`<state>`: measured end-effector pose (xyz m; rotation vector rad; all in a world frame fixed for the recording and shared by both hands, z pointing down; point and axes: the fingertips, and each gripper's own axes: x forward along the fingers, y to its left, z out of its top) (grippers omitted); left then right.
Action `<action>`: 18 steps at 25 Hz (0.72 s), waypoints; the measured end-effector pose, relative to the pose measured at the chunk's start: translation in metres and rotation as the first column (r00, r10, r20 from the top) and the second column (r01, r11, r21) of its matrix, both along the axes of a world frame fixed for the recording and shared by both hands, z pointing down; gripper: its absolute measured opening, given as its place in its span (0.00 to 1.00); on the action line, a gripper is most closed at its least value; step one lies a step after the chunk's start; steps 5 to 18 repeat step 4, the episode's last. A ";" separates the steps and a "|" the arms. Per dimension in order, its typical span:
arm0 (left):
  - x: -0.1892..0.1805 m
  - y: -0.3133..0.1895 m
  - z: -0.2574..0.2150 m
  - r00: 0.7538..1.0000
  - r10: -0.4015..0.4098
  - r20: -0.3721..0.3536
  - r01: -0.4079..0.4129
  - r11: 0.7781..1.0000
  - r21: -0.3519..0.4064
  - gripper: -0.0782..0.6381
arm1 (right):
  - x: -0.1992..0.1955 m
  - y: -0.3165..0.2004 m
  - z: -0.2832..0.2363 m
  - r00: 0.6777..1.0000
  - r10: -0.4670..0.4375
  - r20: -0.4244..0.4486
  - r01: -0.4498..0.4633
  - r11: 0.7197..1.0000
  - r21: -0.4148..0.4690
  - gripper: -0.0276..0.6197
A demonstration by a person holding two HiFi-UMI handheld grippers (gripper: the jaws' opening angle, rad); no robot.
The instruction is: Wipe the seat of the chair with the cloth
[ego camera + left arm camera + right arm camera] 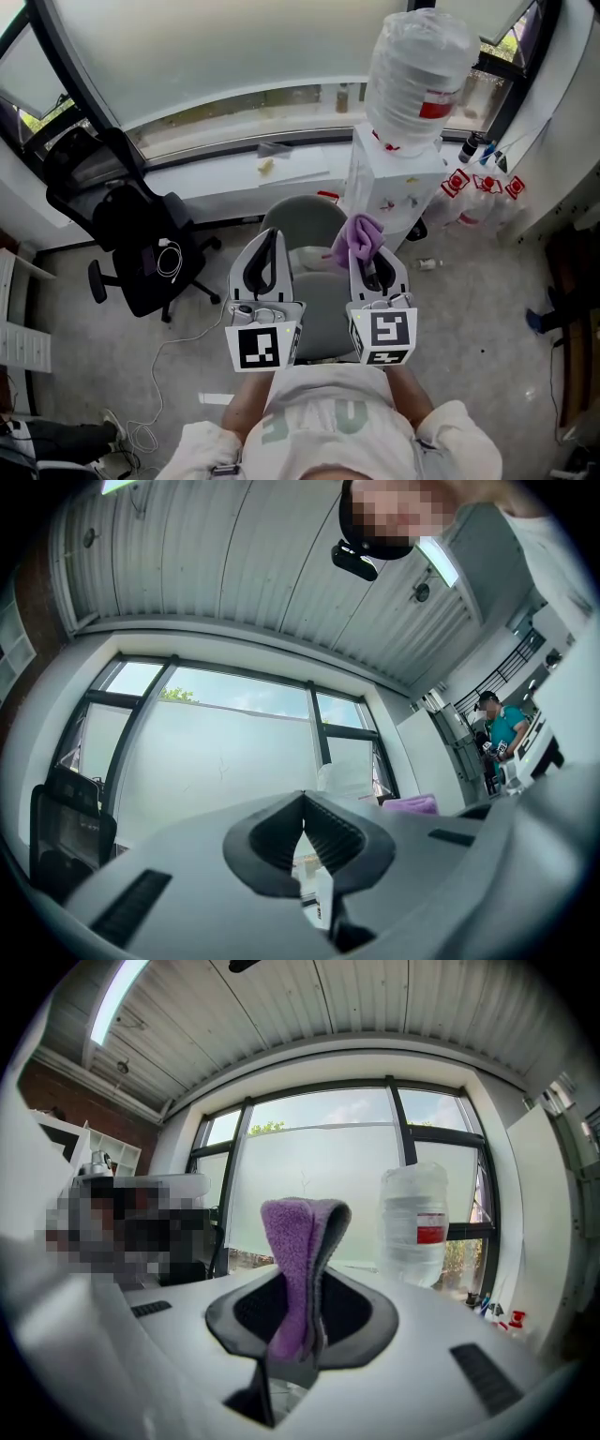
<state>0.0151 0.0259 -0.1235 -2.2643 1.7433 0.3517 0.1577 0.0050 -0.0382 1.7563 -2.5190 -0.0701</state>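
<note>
- A black office chair (141,239) stands at the far left, well apart from the grey chair. Bare floor (202,323) and a loose white cable (173,352) lie between them.
- The left gripper (270,244) is held over the seat's left edge. In its own view the left gripper (303,803) has its jaws pressed together at the tips, with nothing between them.
- The grey chair (322,314) has its rounded back toward the window. Its smooth seat shows only as a strip between the two grippers, and their marker cubes cover its front edge.
- The right gripper (364,261) is clenched on the cloth (356,236). The cloth (292,1269) is purple, fluffy and folded double, with a greyer side, and it rises past the jaw tips. It hangs over the chair's right rear part; whether it touches the chair cannot be told.
- A white water dispenser (389,192) with a large bottle (417,75) on top stands just beside the chair's right side, leaving little room there.
- Farther right the floor is open, up to small bottles (483,183) by the wall.
</note>
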 end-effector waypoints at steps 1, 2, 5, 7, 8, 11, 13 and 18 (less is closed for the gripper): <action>0.001 0.000 -0.002 1.000 0.001 0.000 -0.001 1.000 0.003 0.13 | 0.001 0.000 -0.001 1.000 -0.001 0.003 0.001 1.000 0.000 0.18; 0.003 0.000 -0.005 1.000 0.002 0.000 -0.002 1.000 0.008 0.13 | 0.003 0.000 -0.001 1.000 -0.001 0.007 0.001 1.000 -0.001 0.18; 0.007 0.002 -0.010 1.000 0.002 0.003 -0.002 1.000 0.020 0.13 | 0.007 0.001 -0.001 1.000 0.000 0.012 0.000 1.000 -0.005 0.18; 0.007 0.002 -0.010 1.000 0.002 0.003 -0.002 1.000 0.020 0.13 | 0.007 0.001 -0.001 1.000 0.000 0.012 0.000 1.000 -0.005 0.18; 0.007 0.002 -0.010 1.000 0.002 0.003 -0.002 1.000 0.020 0.13 | 0.007 0.001 -0.001 1.000 0.000 0.012 0.000 1.000 -0.005 0.18; 0.007 0.002 -0.010 1.000 0.002 0.003 -0.002 1.000 0.020 0.13 | 0.007 0.001 -0.001 1.000 0.000 0.012 0.000 1.000 -0.005 0.18; 0.007 0.002 -0.010 1.000 0.002 0.003 -0.002 1.000 0.020 0.13 | 0.007 0.001 -0.001 1.000 0.000 0.012 0.000 1.000 -0.005 0.18; 0.007 0.002 -0.010 1.000 0.002 0.003 -0.002 1.000 0.020 0.13 | 0.007 0.001 -0.001 1.000 0.000 0.012 0.000 1.000 -0.005 0.18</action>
